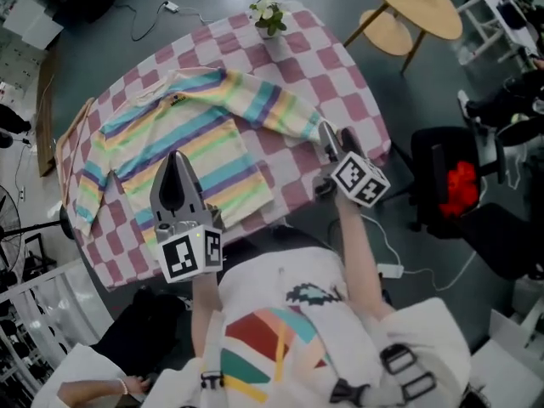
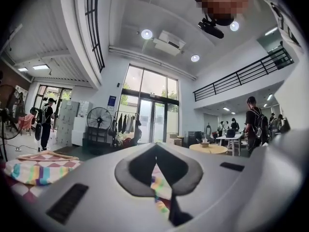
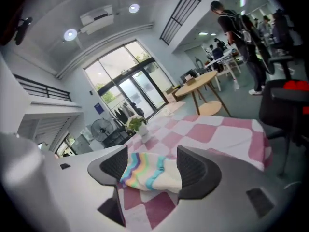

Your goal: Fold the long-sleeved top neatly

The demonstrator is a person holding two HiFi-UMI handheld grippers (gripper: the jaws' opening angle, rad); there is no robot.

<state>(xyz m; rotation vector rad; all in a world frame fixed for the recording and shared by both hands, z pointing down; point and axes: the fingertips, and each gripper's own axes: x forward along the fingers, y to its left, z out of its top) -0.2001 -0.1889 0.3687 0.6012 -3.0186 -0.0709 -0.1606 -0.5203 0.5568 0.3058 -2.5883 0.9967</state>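
The table (image 1: 340, 75), under its pink and white checked cloth, fills most of my head view. The long-sleeved top (image 1: 191, 138), striped in pastel bands, lies spread flat on it. Its body covers the left half, with the neck toward the far left corner and the hem toward the near edge. One sleeve (image 1: 272, 104) stretches across the cloth toward the right edge. The other sleeve (image 1: 89, 185) runs down along the left edge.

Off the table's right edge I see a black chair (image 1: 450, 185) with something red on it. Beyond the far right corner stands a round wooden table (image 1: 416, 2).

My left gripper (image 1: 176, 158) hangs over the lower body of the top, near the near edge. Its jaws are pressed together, and I see nothing pinched between them. In the left gripper view only a sliver of the striped fabric shows through the slot behind the tips.

My right gripper (image 1: 335, 134) is at the right edge with its jaws spread apart. The sleeve's cuff (image 3: 147, 173) lies on the cloth between the pads, filling the gap. I cannot see the pads squeezing it.

A small potted plant (image 1: 268, 15) stands at the far edge.
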